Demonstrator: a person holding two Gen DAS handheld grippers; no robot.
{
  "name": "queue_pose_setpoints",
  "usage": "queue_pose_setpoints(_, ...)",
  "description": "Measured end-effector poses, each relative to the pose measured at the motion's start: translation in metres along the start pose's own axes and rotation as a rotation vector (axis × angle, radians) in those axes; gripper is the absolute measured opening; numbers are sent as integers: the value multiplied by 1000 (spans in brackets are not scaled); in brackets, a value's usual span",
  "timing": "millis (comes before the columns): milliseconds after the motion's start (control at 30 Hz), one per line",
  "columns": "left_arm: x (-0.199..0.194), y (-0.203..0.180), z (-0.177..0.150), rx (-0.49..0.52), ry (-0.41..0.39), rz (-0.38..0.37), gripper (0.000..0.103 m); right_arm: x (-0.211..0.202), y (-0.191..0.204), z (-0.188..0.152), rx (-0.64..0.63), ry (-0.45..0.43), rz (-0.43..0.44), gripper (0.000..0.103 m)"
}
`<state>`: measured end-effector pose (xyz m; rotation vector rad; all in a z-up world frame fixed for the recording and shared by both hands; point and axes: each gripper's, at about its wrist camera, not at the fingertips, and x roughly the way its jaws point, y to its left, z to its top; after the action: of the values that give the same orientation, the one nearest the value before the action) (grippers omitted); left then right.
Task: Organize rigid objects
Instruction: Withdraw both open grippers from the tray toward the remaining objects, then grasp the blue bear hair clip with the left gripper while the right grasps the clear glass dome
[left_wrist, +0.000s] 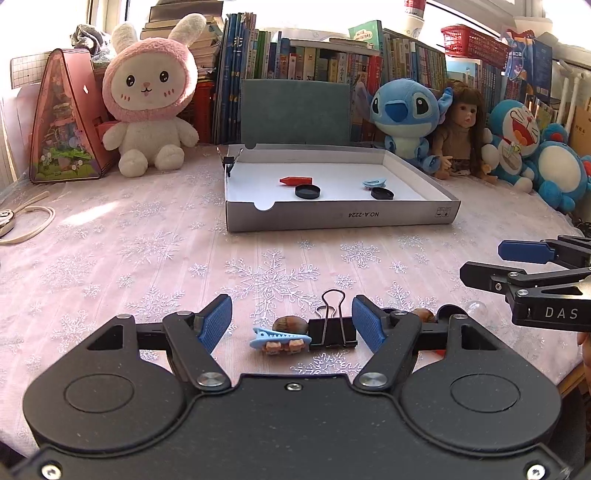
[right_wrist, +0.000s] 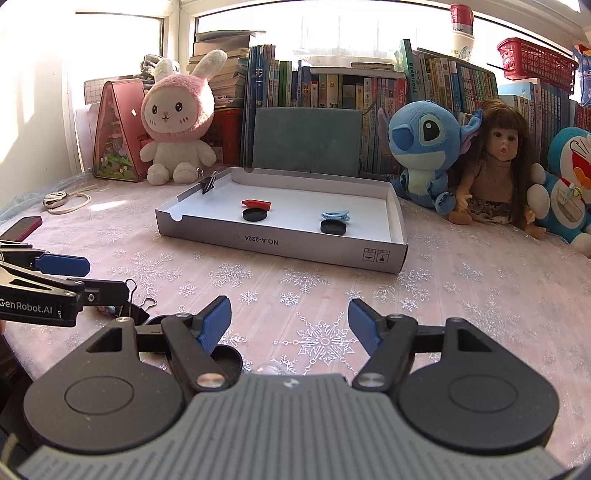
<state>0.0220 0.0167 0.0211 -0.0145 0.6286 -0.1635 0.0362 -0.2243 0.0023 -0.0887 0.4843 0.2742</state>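
Note:
My left gripper (left_wrist: 291, 319) is open and low over the table. Between its fingers lie a black binder clip (left_wrist: 332, 330), a blue hair clip (left_wrist: 279, 339) and a brown nut-like piece (left_wrist: 290, 325). My right gripper (right_wrist: 290, 321) is open and empty; a black round lid (right_wrist: 225, 360) lies by its left finger. A shallow white box (left_wrist: 340, 216) at mid-table holds a red piece (left_wrist: 295, 180), two black lids (left_wrist: 307, 191) (left_wrist: 382, 193), a blue hair clip (left_wrist: 374, 182) and a binder clip (left_wrist: 229, 160) on its left rim. The box also shows in the right wrist view (right_wrist: 280, 245).
Plush toys stand behind the box: a pink rabbit (left_wrist: 149, 96), a blue Stitch (left_wrist: 406, 118), a doll (left_wrist: 461, 129) and a Doraemon (left_wrist: 517, 140). Books line the back. A pink triangular case (left_wrist: 66, 118) stands at left. A cord (left_wrist: 26, 225) and a red phone (right_wrist: 22, 227) lie on the left.

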Motion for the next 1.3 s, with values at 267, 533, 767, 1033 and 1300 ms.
queue_pose_setpoints(267,-8,3,-14,39,6,18,62,-8,3,-14,-13,9,-23,81)
queue_pose_setpoints(533,-5,2,-20,48,10,33,47,-14,6,-24,-73,4,-87,81)
queue_pose_setpoints(767,3,1,-21,50,23,30,43,-17,8,-31,-104,22,-66,80)
queue_pose_setpoints(1033,8,1,-21,40,24,29,39,-13,17,-35,-146,41,-53,77)
queue_pose_setpoints(1300,8,0,-23,44,23,31,36,-9,18,-35,-143,53,-45,74)
